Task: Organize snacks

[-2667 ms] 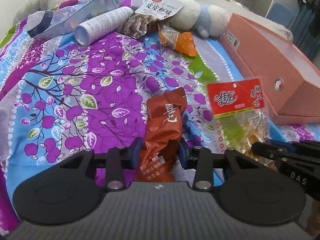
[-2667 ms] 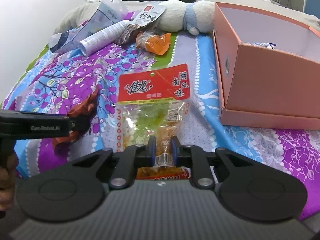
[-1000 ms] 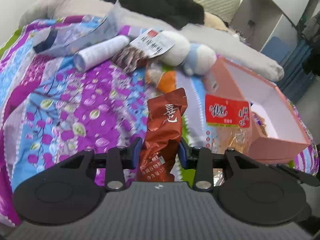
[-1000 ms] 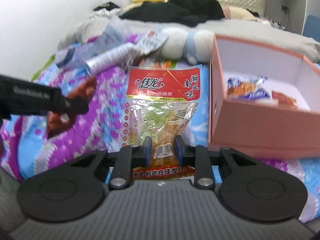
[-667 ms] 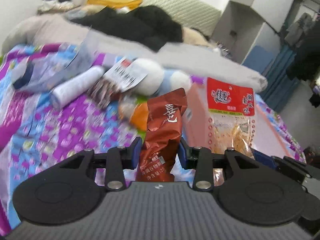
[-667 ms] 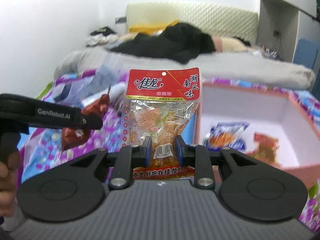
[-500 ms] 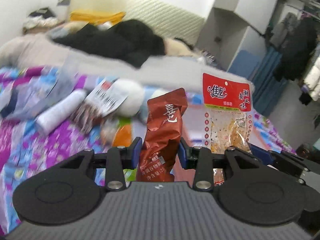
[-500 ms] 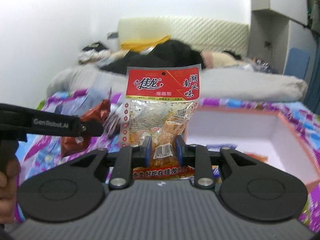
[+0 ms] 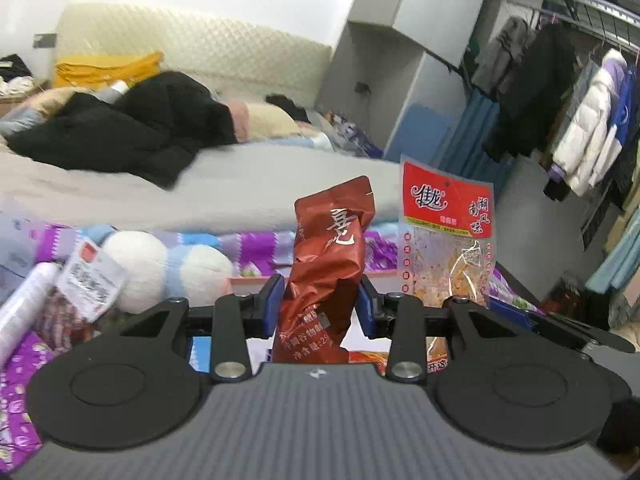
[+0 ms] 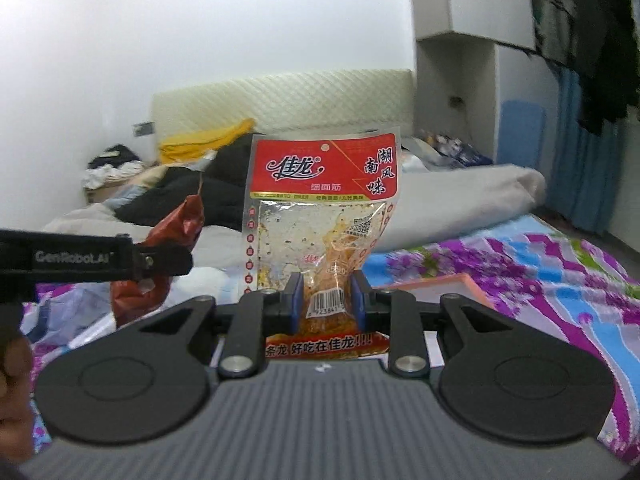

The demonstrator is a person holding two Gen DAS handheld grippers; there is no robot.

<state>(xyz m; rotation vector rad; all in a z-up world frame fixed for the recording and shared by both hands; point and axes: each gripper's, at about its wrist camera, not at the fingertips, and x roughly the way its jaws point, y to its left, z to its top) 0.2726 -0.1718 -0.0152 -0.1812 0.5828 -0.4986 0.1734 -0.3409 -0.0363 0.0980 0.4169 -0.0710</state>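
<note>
Black claws (image 9: 319, 306) (image 10: 326, 300) raised, tilted slightly downward

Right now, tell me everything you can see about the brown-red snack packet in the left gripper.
The brown-red snack packet is a crinkled, glossy foil-like pouch with white Chinese characters down its front and small print near the bottom. It stands nearly upright, its crimped top leaning slightly right. The left gripper is shut on its lower half, blue pads pressing both sides. It is lifted above the bed.

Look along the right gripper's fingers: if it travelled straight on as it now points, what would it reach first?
Probably the bed: beyond the clear red-topped packet clamped in the right gripper, the line seems to run to the grey duvet. Depth is uncertain.
</note>
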